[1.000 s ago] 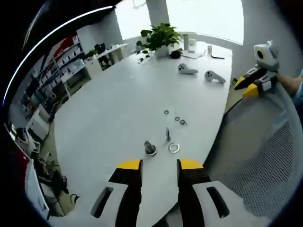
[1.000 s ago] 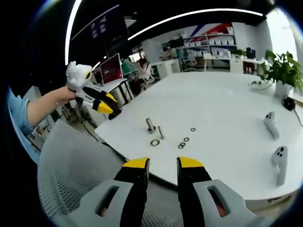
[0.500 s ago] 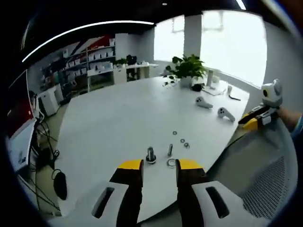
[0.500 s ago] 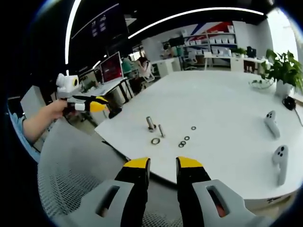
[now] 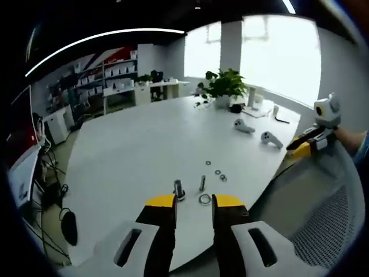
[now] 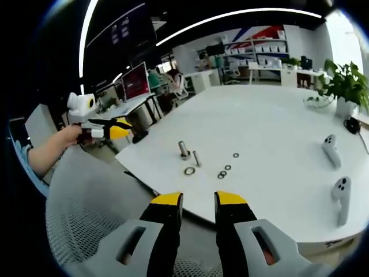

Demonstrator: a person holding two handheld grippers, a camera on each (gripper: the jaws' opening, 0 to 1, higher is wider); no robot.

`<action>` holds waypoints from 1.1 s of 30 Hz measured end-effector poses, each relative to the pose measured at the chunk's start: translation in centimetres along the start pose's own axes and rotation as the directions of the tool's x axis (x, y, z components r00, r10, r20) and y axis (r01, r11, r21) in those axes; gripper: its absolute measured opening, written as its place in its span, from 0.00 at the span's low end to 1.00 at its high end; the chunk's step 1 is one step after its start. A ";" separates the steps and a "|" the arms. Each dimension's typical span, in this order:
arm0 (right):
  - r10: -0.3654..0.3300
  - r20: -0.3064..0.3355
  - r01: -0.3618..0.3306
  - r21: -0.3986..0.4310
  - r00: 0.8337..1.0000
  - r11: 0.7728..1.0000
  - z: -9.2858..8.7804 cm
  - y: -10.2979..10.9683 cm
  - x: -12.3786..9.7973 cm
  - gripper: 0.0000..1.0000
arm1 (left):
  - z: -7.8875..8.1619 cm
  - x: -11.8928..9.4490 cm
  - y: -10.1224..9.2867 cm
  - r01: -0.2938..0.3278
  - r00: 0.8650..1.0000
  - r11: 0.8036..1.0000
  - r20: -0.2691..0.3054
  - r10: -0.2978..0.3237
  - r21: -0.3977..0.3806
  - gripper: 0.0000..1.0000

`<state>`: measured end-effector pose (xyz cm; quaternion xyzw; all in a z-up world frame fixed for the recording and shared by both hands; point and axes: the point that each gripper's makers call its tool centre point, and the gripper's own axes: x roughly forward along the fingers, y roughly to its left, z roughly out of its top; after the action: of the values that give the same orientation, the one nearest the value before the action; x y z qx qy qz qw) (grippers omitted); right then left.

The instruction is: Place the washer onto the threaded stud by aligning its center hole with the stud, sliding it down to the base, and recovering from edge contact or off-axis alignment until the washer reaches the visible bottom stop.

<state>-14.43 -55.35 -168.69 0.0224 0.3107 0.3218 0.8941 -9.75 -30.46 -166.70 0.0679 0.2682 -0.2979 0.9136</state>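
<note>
A flat metal washer [image 5: 204,199] lies on the white table [image 5: 144,144], just ahead of my left gripper [image 5: 194,202], whose yellow-tipped jaws stand open with nothing between them. Behind the washer the thin threaded stud [image 5: 202,183] stands upright, with a thicker bolt [image 5: 179,189] to its left. In the right gripper view the same washer [image 6: 189,171], stud [image 6: 196,158] and bolt [image 6: 183,150] sit near the table's near edge. My right gripper [image 6: 198,199] hangs open and empty, short of the table. The left gripper [image 6: 109,130] is held at the left, off the table.
Three small washers [image 6: 226,169] lie right of the stud. Two white controllers [image 6: 329,150] rest at the table's right side and a potted plant [image 6: 346,86] stands at the far edge. A grey mesh chair back [image 6: 86,219] lies below both grippers. The right gripper [image 5: 305,144] is off the table's right edge.
The left gripper has dropped and levelled out from its earlier downward tilt, so its view now takes in more of the room. The right gripper has stayed put.
</note>
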 end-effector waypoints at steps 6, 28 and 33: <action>0.000 0.003 0.000 0.001 1.000 1.000 -0.1 0.0 0.0 0.24 | -0.3 0.0 0.0 -0.014 1.000 1.000 -0.012 0.014 0.015 0.22; 0.001 0.018 -0.001 0.004 1.000 1.000 0.1 0.1 -0.1 0.25 | -1.0 -0.2 0.8 -0.062 0.997 0.997 -0.050 0.064 0.050 0.20; 0.000 0.024 0.000 0.005 1.000 1.000 0.2 0.0 -0.1 0.25 | -1.1 0.1 0.4 -0.042 0.997 0.997 -0.057 0.045 0.059 0.19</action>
<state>-14.33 -55.35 -168.47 0.0284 0.3009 0.3206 0.8977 -9.94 -29.84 -167.64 0.1087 0.2844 -0.2836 0.9093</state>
